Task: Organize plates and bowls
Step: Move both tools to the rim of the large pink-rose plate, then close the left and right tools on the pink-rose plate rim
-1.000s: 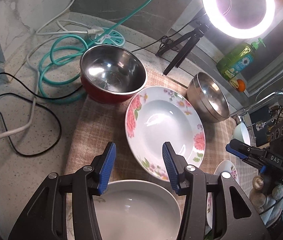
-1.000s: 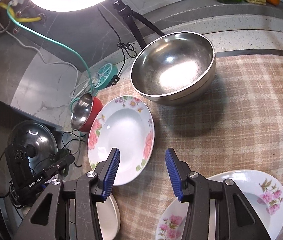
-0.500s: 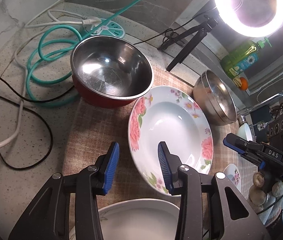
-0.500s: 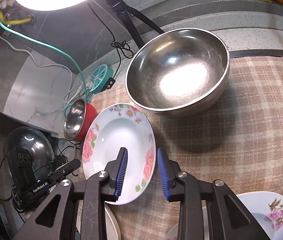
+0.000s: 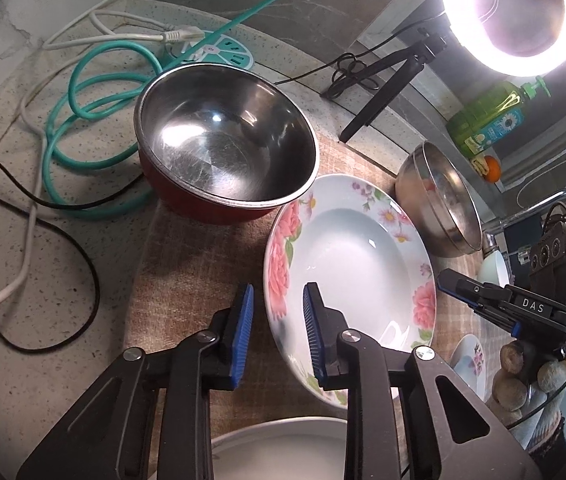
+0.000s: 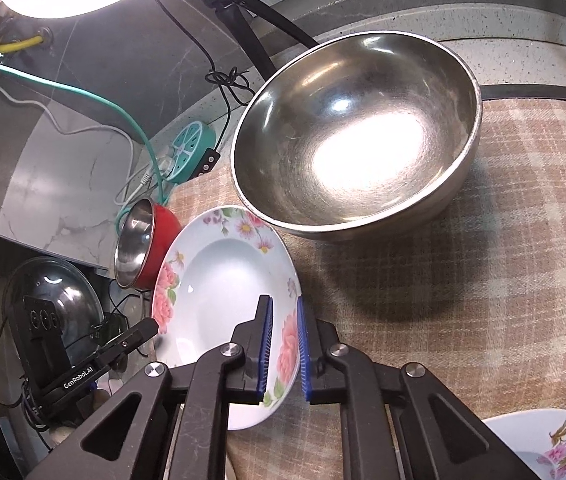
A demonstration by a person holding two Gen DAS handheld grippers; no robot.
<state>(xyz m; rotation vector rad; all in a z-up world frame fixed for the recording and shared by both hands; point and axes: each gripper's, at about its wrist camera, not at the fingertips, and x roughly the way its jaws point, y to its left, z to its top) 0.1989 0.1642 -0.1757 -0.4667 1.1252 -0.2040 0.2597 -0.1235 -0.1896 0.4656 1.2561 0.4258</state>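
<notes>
Two grippers are working on one floral plate [image 5: 347, 256], which lies on the checked cloth [image 5: 187, 264] between the red bowl [image 5: 223, 152] at its left and the steel bowl [image 6: 359, 132] at its right. Starting at the left rim, the left gripper [image 5: 277, 336] is closing its jaws with the plate's edge between them; the blue pads do not look pressed on the rim yet, though the angle makes that hard to judge. Across at the right rim, the right gripper [image 6: 282, 350] has narrowed to a thin gap that straddles the rose-printed edge, and it appears clamped on the plate. The step in hand seems to be a two-sided pickup of this plate. Next, the left jaws need to seat firmly, then both hands should lift together and level, clear of both bowls.
</notes>
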